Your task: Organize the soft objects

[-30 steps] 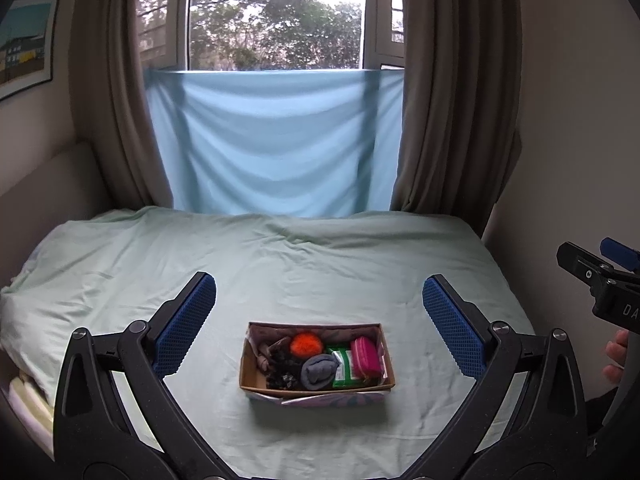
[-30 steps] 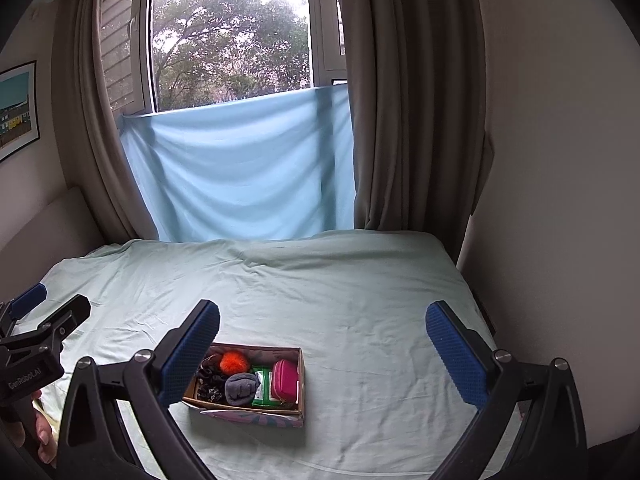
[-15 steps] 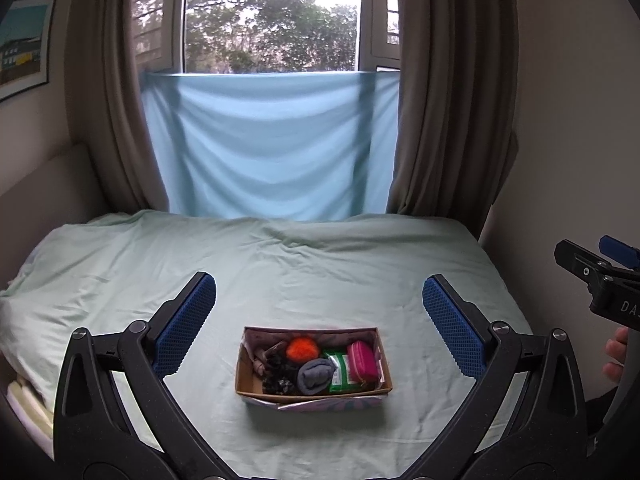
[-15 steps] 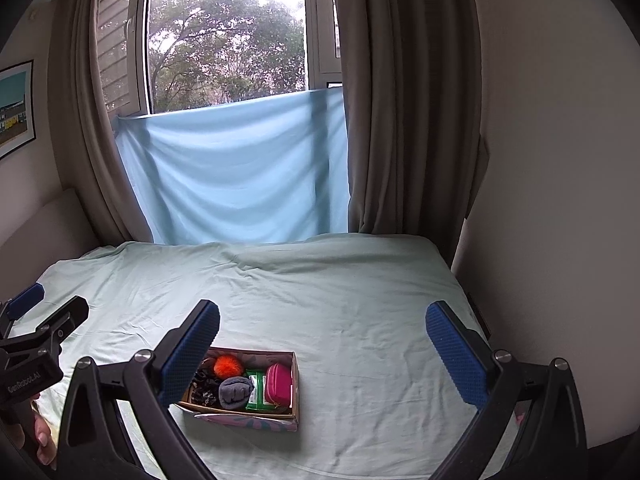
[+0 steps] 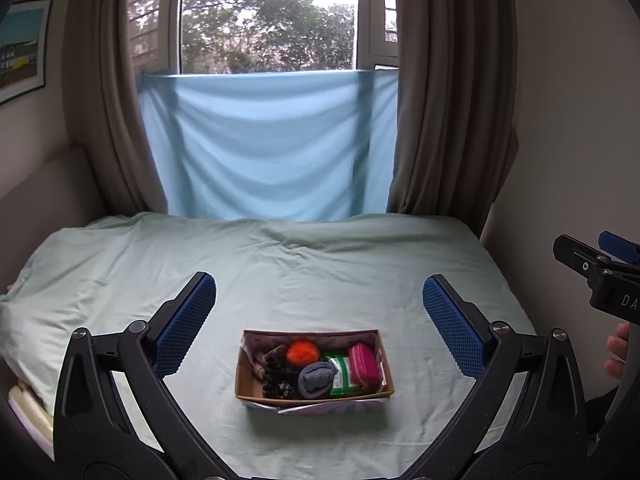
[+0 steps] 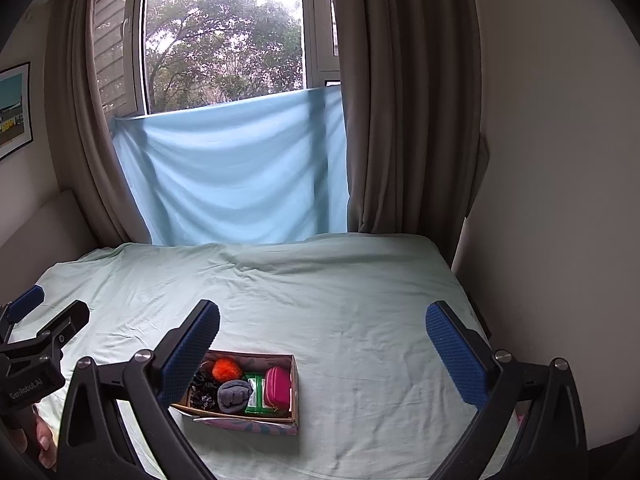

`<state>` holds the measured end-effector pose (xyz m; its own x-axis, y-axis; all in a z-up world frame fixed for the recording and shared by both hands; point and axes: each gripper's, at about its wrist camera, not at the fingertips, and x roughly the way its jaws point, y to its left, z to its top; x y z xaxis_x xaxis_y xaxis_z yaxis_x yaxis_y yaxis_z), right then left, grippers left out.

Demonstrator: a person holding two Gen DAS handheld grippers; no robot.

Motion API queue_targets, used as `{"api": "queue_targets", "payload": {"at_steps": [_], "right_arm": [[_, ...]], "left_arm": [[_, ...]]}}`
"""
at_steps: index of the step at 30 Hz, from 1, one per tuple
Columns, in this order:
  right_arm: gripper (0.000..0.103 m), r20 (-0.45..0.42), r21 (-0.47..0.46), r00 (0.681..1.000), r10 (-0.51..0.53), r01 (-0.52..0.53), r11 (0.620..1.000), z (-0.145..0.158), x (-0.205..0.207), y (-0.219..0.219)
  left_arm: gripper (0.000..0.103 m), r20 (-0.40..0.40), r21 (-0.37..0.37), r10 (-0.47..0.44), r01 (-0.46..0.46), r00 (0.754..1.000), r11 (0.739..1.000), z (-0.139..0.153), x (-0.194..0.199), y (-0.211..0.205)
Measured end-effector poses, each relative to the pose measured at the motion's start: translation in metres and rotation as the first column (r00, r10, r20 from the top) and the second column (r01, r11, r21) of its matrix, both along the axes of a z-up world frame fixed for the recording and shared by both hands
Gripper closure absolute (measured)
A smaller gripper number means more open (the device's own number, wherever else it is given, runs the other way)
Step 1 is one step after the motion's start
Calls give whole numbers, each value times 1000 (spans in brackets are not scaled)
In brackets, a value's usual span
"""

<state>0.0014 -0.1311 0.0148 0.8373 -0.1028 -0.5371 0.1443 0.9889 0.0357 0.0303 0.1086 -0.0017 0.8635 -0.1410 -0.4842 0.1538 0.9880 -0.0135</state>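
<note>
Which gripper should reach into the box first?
Left, probably. The box sits centred between the open left gripper's fingers, while in the right wrist view it lies off to the left, partly behind a finger of the open right gripper.

One box (image 5: pixel 316 398), one orange pompom (image 5: pixel 302 352), one grey sock (image 5: pixel 316 378), one pink pouch (image 5: pixel 363 363), two grippers (image 5: pixel 318 308)

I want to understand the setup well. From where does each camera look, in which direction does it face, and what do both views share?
Left wrist: sits on the left tool, faces over the bed to the window; the box is centred between open fingers; the right tool shows at the right edge.
Right wrist: sits on the right tool, same direction; the box lies lower left; the left tool shows at the left edge.
Shared: bed, box, blue cloth, curtains.
</note>
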Motion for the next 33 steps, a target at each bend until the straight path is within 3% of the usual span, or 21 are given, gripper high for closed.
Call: {"api": "queue_targets", "payload": {"at_steps": [33], "right_arm": [[0,18,2,1000,-13,13,1000,4,13,-1]], "left_arm": [[0,41,18,-3,2,999,1000,3,-3,-4]]}}
